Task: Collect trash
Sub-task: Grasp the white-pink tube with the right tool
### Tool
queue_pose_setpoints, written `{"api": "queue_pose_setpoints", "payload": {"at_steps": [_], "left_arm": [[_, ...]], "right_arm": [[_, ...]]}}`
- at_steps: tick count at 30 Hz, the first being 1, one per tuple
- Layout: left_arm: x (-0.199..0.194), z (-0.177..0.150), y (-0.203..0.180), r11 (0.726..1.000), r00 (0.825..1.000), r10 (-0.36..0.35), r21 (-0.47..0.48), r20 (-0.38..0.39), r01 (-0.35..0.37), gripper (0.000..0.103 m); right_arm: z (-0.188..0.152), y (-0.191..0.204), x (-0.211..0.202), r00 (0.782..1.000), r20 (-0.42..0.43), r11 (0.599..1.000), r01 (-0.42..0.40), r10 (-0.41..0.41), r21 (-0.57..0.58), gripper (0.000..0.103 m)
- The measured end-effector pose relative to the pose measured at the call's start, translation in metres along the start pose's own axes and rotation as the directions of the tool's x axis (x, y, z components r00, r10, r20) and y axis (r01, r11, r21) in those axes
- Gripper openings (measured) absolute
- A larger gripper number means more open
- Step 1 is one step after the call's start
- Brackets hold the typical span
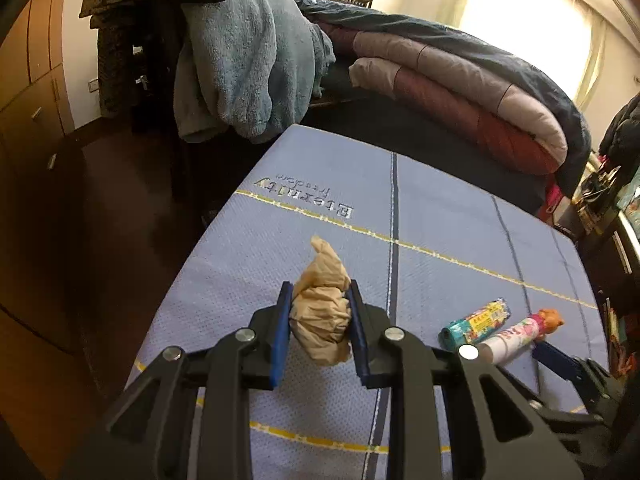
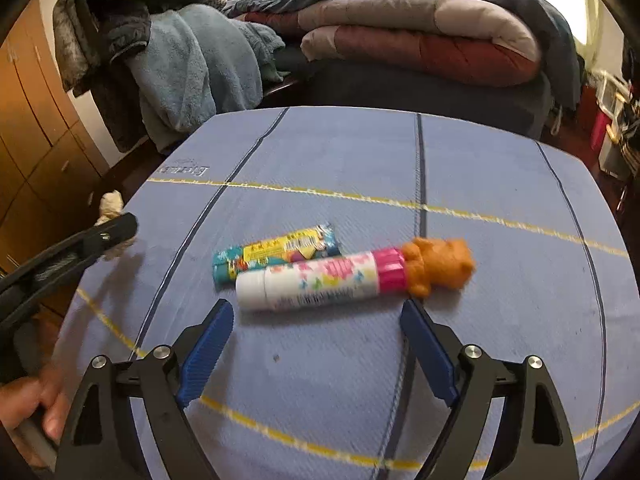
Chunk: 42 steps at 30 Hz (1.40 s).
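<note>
My left gripper (image 1: 319, 294) is shut on a crumpled tan paper wad (image 1: 320, 308), held just above the blue mat (image 1: 440, 208). The wad also shows at the left edge of the right wrist view (image 2: 111, 205), with the left gripper's arm below it. A white tube with a pink band and an orange bear cap (image 2: 352, 274) lies on the mat (image 2: 360, 160), with a teal and yellow wrapper (image 2: 276, 258) touching its far side. My right gripper (image 2: 318, 312) is open, its blue pads just short of the tube. Both items show at the right in the left wrist view: tube (image 1: 520, 334), wrapper (image 1: 476, 322).
A folded quilt (image 2: 420, 36) lies on the bed behind the mat. A blue fleece and dark clothes (image 1: 240, 60) hang at the back left. Wooden cabinets (image 1: 28, 92) stand at the left. Cluttered shelves (image 1: 612, 200) stand at the right.
</note>
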<state>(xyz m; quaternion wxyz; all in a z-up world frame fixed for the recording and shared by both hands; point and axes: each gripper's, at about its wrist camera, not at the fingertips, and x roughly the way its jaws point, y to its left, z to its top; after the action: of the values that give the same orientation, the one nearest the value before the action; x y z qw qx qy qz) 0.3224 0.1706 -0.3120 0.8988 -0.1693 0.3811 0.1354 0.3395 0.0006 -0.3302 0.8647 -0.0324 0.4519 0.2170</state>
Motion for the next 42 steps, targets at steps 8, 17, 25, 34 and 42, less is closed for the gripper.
{"api": "queue_pose_setpoints", "payload": {"at_steps": [8,17,25,34,42], "left_arm": [[-0.019,0.0,0.015,0.999,1.0,-0.016,-0.031,0.018,0.017,0.027],[-0.035,-0.004,0.015,0.998,0.999,-0.038,-0.044,0.022,0.039,0.028],[-0.035,-0.006,0.009,0.997,0.998,-0.058,-0.045,0.021,0.059,0.029],[-0.036,-0.004,0.018,0.996,0.998,-0.06,-0.058,0.027,0.061,0.03],[-0.048,-0.004,0.005,0.995,0.994,-0.097,-0.033,0.042,0.099,0.03]], "right_arm": [[0.004,0.014,0.003,0.996,0.027,0.993,0.085,-0.083,-0.08,0.029],[-0.006,-0.013,-0.018,1.0,0.017,1.0,0.026,-0.026,0.0,0.02],[0.005,-0.012,-0.006,0.999,0.024,0.997,-0.031,0.029,0.076,0.059],[0.027,0.008,0.017,0.994,0.044,0.994,0.094,-0.096,0.056,0.052],[0.021,-0.015,0.002,0.999,0.013,0.992,0.043,-0.045,0.122,0.023]]}}
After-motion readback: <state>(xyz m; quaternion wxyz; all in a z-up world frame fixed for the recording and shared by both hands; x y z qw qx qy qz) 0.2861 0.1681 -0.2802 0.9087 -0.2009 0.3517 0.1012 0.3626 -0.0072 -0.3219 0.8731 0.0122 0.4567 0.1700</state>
